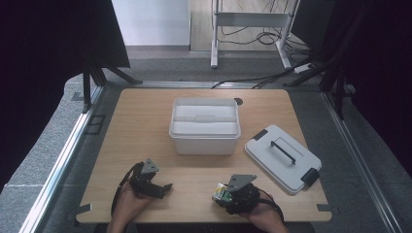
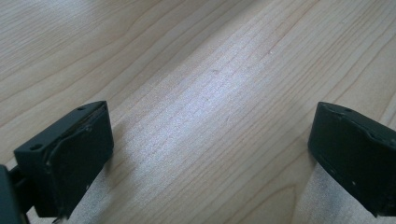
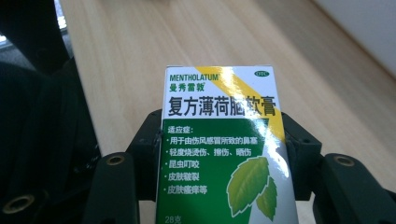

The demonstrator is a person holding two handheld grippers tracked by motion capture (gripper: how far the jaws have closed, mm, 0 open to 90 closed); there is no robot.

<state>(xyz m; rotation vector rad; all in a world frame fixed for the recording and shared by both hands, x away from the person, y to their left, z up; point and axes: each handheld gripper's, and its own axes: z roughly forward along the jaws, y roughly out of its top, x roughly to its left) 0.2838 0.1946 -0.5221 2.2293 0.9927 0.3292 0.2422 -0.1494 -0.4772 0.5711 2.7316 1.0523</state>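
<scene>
Two grippers: left gripper (image 1: 165, 187) spread | right gripper (image 3: 224, 154) pinching Mentholatum box (image 3: 224, 140) | wooden table (image 1: 145, 126), grey floor (image 1: 43, 145)

- The place looked like a lab or recording rig, not a home.
- A bare wooden table (image 1: 145, 126) stood inside a frame of aluminium rails (image 1: 58, 165) running along its left and right sides.
- Black curtains (image 1: 43, 58) closed off both sides of the scene.
- Beyond the far edge lay grey carpet, loose cables (image 1: 252, 39) and the white legs of a stand (image 1: 214, 43).
</scene>
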